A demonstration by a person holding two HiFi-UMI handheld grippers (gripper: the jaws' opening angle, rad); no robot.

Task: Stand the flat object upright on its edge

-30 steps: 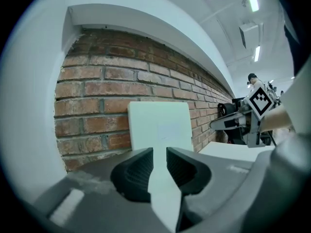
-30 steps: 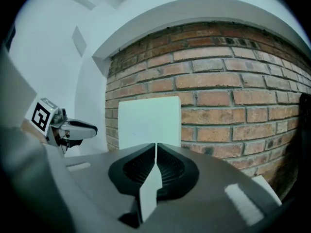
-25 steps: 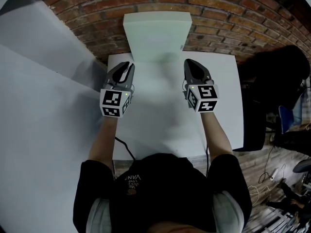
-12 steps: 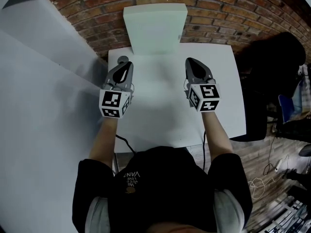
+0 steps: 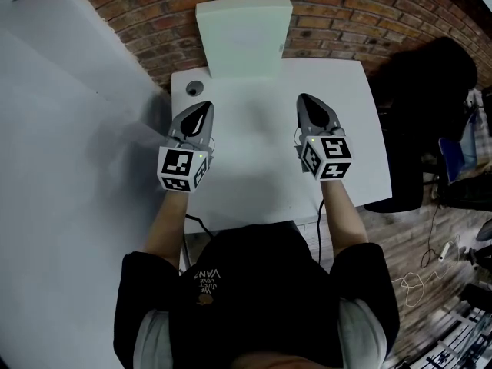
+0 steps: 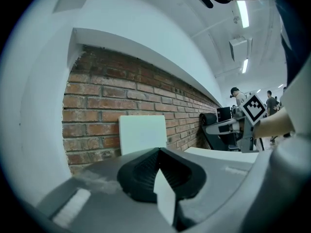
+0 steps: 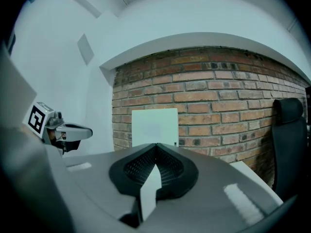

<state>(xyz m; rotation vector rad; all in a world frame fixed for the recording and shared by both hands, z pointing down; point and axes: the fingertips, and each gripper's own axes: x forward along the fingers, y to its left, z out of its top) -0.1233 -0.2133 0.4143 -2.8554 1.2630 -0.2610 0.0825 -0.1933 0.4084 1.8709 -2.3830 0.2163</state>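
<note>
The flat white slab (image 5: 242,35) stands upright on its edge at the table's far side, against the brick wall; it also shows in the left gripper view as the slab (image 6: 142,134) and in the right gripper view as the slab (image 7: 154,125). My left gripper (image 5: 203,108) hovers over the white table (image 5: 254,167), well short of the slab, jaws shut with nothing in them. My right gripper (image 5: 305,98) is level with it on the right, also shut and holding nothing. Seen from their own cameras, the left gripper (image 6: 158,150) and right gripper (image 7: 155,145) point straight at the slab.
A round cable hole (image 5: 192,88) sits in the table's far left corner. A black office chair (image 5: 423,91) stands close by the table's right edge. A white wall panel (image 5: 69,129) runs along the left. People (image 6: 238,95) stand far off in the room.
Both grippers have drawn back from the slab toward me, uncovering the cable hole. The left jaws, slightly apart earlier, are now together. The slab has stayed upright at the wall.
</note>
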